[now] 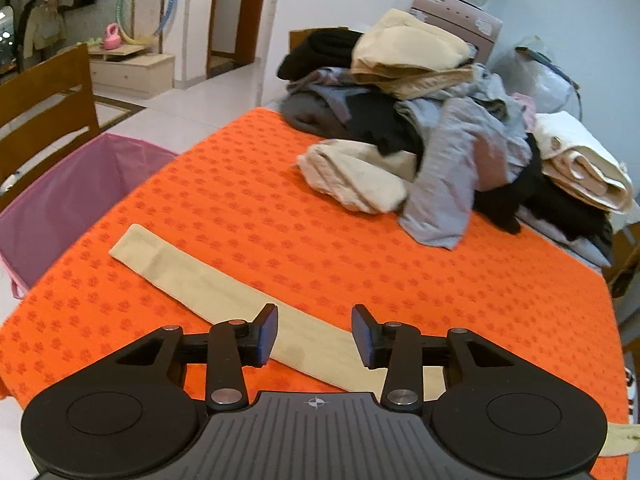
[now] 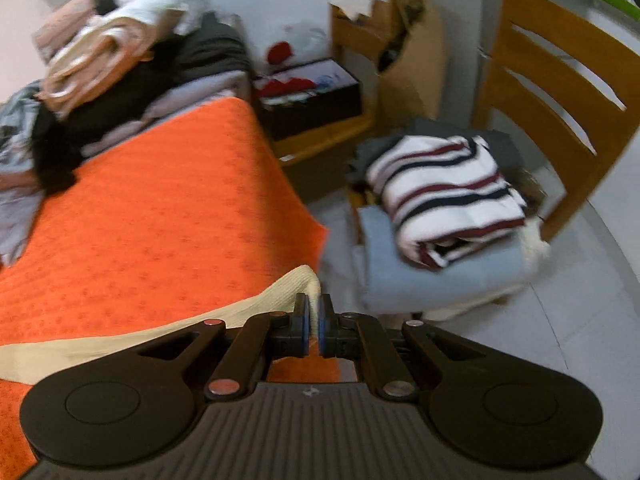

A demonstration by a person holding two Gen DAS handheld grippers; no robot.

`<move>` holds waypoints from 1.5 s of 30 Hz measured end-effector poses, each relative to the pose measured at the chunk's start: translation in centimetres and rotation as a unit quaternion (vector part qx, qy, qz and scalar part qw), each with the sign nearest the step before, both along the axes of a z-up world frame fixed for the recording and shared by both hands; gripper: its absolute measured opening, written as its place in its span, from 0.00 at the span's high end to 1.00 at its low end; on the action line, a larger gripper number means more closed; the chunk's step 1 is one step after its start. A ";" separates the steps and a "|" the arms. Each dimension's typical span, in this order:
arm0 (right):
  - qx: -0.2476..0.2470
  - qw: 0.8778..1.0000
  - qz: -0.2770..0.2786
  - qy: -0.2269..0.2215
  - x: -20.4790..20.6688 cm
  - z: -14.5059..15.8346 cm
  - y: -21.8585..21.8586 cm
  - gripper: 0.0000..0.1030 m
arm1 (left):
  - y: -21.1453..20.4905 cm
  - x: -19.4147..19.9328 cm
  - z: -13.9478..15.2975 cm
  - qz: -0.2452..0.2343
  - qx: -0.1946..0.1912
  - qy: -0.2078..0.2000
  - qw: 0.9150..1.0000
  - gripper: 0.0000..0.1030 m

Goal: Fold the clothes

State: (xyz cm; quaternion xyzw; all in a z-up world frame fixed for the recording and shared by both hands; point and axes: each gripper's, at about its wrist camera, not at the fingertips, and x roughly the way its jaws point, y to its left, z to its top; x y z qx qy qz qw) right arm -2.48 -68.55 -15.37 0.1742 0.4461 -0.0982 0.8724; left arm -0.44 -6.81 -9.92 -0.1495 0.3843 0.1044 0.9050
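Note:
A long cream garment (image 1: 224, 292) lies as a narrow strip across the orange table cover (image 1: 280, 208), running from the left side under my left gripper (image 1: 315, 332). That gripper is open, its blue pads hovering over the strip with nothing between them. In the right wrist view, my right gripper (image 2: 314, 320) is shut on the cream garment (image 2: 276, 292) at its end, near the table's right edge, lifting the cloth a little. A pile of unfolded clothes (image 1: 432, 120) sits at the far end of the table.
A pink fabric bin (image 1: 68, 204) and a wooden chair (image 1: 44, 100) stand left of the table. On the right, a wooden chair (image 2: 560, 92) holds folded clothes, a striped shirt (image 2: 448, 196) on top. Boxes (image 2: 308, 96) stand by the wall.

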 end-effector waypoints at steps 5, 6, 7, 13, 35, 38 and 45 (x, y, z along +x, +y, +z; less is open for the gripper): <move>-0.005 1.000 -0.011 0.021 0.2 -1.5 -1.0 0.89 | -0.4 -0.4 -0.3 -0.004 0.001 0.005 1.000 0.56; -0.008 1.000 -0.014 0.023 0.2 -1.5 -1.0 0.85 | -0.2 -0.5 -0.3 0.001 0.003 0.004 1.000 0.56; -0.014 1.000 -0.015 0.023 0.2 -1.5 -0.8 0.73 | 0.3 -0.6 -0.3 0.007 0.004 0.005 1.000 0.56; -0.052 0.998 0.016 0.011 0.8 0.6 2.4 0.57 | 3.7 -1.3 -0.4 0.043 0.017 0.009 0.999 0.56; -0.004 0.999 0.053 -0.002 0.3 4.3 24.3 0.50 | 15.8 3.8 -4.6 -0.157 0.048 0.034 0.986 0.75; -0.004 0.999 0.043 0.001 -0.5 4.5 26.9 0.50 | 16.1 4.4 -5.4 -0.191 0.055 0.038 0.979 0.75; -0.009 1.000 0.022 0.007 -3.2 5.1 31.1 0.50 | 17.5 4.7 -6.0 -0.231 0.040 0.019 0.972 0.92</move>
